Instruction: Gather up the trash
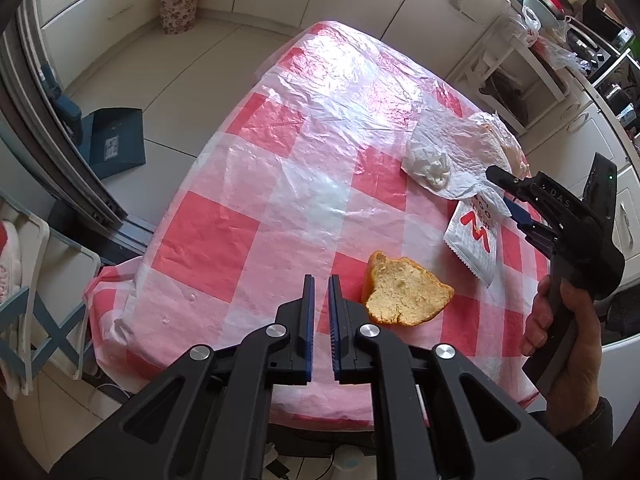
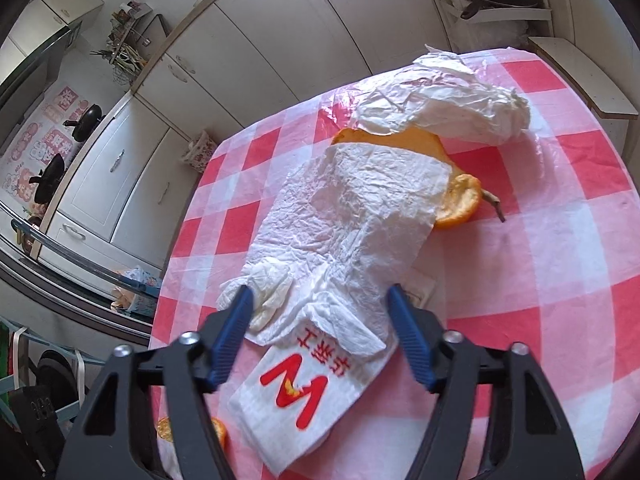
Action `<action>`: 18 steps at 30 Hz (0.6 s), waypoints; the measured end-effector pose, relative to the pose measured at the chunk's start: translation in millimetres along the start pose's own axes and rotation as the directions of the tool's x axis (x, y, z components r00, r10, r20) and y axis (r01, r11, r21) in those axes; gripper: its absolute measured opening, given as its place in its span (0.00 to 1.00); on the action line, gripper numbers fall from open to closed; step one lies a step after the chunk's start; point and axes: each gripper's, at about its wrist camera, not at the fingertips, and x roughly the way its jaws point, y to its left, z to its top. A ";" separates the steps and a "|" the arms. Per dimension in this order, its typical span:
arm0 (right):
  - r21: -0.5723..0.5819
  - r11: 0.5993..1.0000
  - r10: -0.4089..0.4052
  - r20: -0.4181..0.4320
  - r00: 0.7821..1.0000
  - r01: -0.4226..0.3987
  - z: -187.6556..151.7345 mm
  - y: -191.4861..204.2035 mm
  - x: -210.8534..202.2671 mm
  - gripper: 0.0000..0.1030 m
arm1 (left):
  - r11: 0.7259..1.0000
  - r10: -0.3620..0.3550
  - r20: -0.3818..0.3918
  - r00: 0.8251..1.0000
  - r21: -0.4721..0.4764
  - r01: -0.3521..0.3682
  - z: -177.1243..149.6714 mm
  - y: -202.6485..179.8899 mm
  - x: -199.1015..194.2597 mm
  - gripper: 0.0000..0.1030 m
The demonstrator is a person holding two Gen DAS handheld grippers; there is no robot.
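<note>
The left claw (image 1: 319,280) is nearly closed and empty over the worktop (image 1: 248,184), just left of an orange peel (image 1: 404,292). The right claw (image 2: 320,292) stands wide apart around the crumpled tissue (image 2: 352,216) covering a printed packet (image 2: 304,396).

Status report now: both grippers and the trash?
Left gripper nearly shut, empty. Right gripper open over crumpled white tissue. Orange peel piece untouched.
</note>
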 end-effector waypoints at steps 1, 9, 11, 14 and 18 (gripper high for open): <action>-0.008 1.000 0.002 0.005 1.000 -0.002 0.0 1.2 -0.5 0.42 | 1.000 -0.002 0.001 1.000 0.000 0.002 0.8 0.2 -0.1 0.05; -0.031 0.997 0.073 0.021 0.997 -0.073 2.1 3.6 -9.5 0.17 | 1.000 -0.015 -0.015 1.000 -0.005 0.015 7.6 0.4 3.3 0.05; -0.034 0.995 0.098 0.024 0.995 -0.097 3.7 4.9 -12.4 0.14 | 1.000 -0.017 -0.020 1.000 -0.002 0.017 8.4 -1.8 5.5 0.05; -0.051 0.991 0.126 0.037 0.991 -0.124 6.4 10.8 -18.5 0.12 | 1.000 -0.027 -0.028 0.999 0.010 0.028 8.8 -5.6 8.5 0.08; -0.072 0.986 0.153 0.042 0.987 -0.150 7.2 16.6 -24.9 0.11 | 0.999 -0.026 -0.033 0.999 0.019 0.027 8.4 -11.4 11.9 0.21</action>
